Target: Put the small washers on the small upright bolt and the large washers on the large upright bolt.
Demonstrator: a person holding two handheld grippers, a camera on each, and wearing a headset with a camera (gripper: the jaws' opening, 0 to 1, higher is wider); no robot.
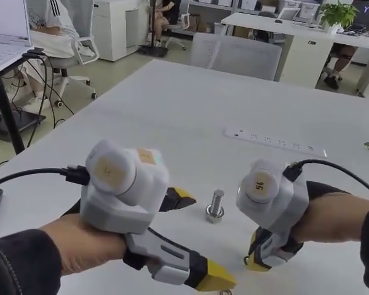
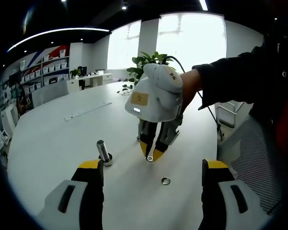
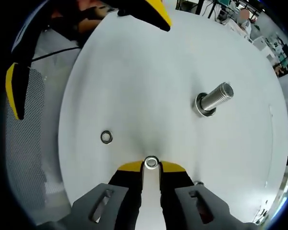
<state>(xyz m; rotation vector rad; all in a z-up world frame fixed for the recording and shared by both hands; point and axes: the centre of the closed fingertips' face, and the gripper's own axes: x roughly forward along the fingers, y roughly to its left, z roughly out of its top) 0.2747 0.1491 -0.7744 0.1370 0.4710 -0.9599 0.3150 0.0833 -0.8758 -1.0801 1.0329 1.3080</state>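
Observation:
An upright steel bolt stands on the white table, with a washer around its foot. My right gripper points down at the table to the right of the bolt, shut on a small washer. In the left gripper view that washer sits at the right gripper's yellow tips. My left gripper is open, its jaws spread wide to either side of the right gripper's tip. A loose washer lies flat on the table between the two grippers.
A white power strip lies beyond the bolt, and a grey chair stands at the table's far edge. A small metal piece peeks out beside my right jaw. A plant stands further along the table.

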